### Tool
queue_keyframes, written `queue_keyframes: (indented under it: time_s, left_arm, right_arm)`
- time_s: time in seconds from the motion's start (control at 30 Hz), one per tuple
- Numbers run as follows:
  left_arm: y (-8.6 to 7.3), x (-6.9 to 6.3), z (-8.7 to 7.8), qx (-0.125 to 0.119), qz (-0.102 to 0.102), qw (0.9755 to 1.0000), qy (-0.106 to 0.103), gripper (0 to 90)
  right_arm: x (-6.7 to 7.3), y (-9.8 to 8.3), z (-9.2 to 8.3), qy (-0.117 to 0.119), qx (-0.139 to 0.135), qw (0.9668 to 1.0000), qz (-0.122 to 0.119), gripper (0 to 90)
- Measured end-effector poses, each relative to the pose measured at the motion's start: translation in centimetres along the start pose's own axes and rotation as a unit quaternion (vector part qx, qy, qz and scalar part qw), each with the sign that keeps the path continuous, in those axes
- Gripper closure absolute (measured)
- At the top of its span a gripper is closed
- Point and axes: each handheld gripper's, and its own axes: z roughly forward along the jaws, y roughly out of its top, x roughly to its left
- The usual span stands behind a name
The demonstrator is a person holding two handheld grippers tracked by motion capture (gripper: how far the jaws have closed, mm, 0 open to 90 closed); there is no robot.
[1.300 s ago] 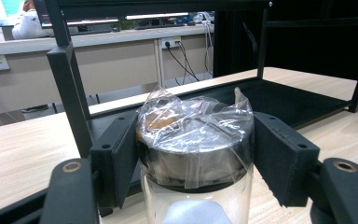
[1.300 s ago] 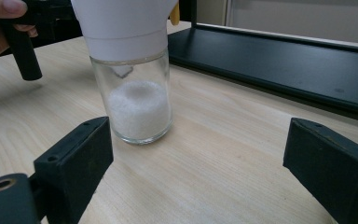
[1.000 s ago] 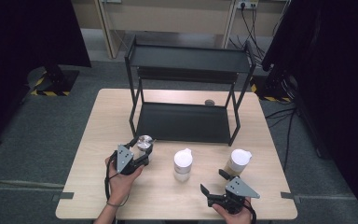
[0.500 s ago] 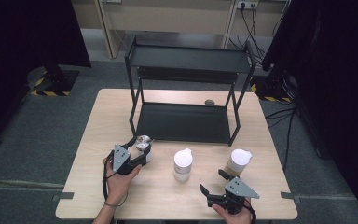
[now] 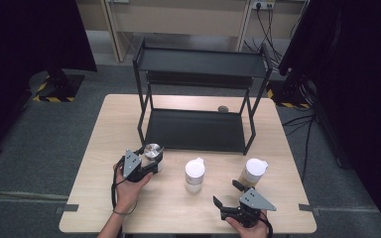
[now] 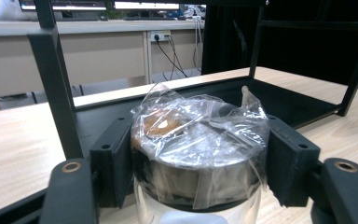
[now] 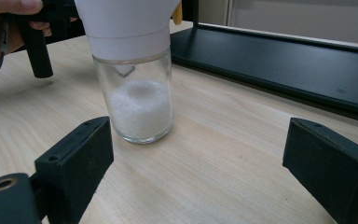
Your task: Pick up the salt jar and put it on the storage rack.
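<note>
Pinching the plastic-wrapped jar (image 6: 198, 154) by its dark lid, left gripper (image 5: 146, 166) has it tight; right gripper (image 5: 230, 194) fingers spread wide near the white-capped jar (image 7: 137, 70) on the counter (image 5: 119, 124).

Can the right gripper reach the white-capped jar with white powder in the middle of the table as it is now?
Probably yes. The right gripper is open, and only bare table lies between its jaws and the white-capped jar.

Glass jar (image 5: 153, 156) w/ dark metal lid under crinkled clear plastic wrap, upright, lower left of center in high view, clamped at lid.
</note>
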Motion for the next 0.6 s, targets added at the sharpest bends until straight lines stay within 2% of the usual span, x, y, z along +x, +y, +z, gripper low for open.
queue_keyframes:
  time_s: [0.23,0.6]
  left_arm:
    - [0.3,0.1,-0.2,-0.002,-0.003,1.0,0.009,34.9]
    - [2.1,0.3,0.2,-0.015,0.0,0.9997,0.019,35.0]
  right_arm:
    - [0.0,0.0,0.0,0.001,0.001,1.0,0.0,8.7]
    - [0.0,0.0,0.0,0.001,0.0,1.0,0.001,8.7]
